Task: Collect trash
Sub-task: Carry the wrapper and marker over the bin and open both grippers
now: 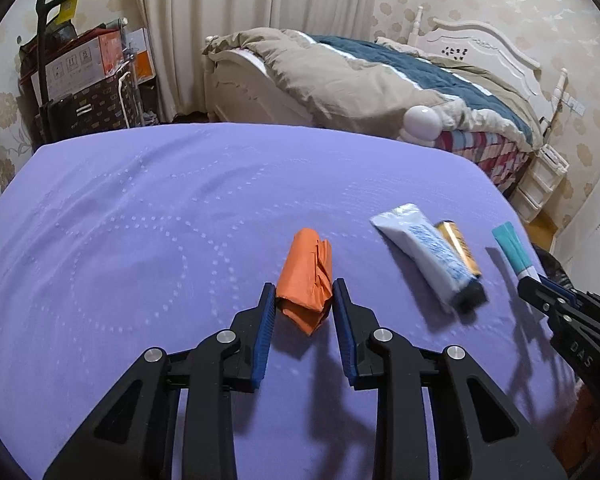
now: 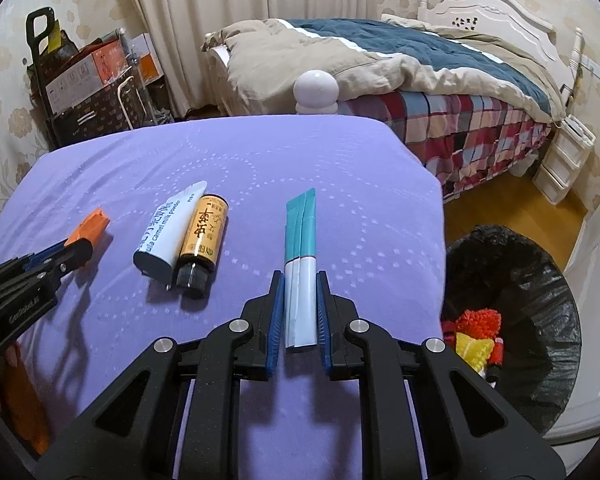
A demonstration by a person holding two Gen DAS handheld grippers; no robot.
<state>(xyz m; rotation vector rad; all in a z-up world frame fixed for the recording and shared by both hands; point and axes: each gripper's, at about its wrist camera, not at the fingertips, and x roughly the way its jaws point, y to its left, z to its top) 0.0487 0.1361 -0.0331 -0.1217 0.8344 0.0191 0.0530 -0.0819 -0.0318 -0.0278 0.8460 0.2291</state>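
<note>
Two hand-held grippers work over a counter (image 1: 140,208) covered in a purple cloth, in a bedroom. The left gripper (image 1: 304,292) has its jaws partly open around the near end of a crumpled orange wrapper (image 1: 306,276) that lies flat on the cloth; the blue pads sit just beside or lightly against its sides, and a firm hold cannot be told. The right gripper (image 2: 300,284) has its jaws narrowed around the white near end of a teal-and-white sachet (image 2: 300,264), the pads at or almost at its edges; whether it is truly pinched is unclear. To do this step well, each pair of jaws probably should close fully before lifting, since both items are thin, light and apt to slip or fold. Between the two grippers lie a white tube (image 2: 168,232) and, touching its right side, a small amber bottle with a black cap (image 2: 202,240); both look like trash not yet picked up. The bin with a black liner (image 2: 540,280) stands on the floor off the counter's right edge, already holding something red and yellow (image 2: 476,336), and the counter corner sits between it and the left gripper's load. Far behind are an unmade bed (image 2: 420,60), a white lamp globe (image 2: 316,88), curtains and stacked boxes (image 1: 84,64).
</note>
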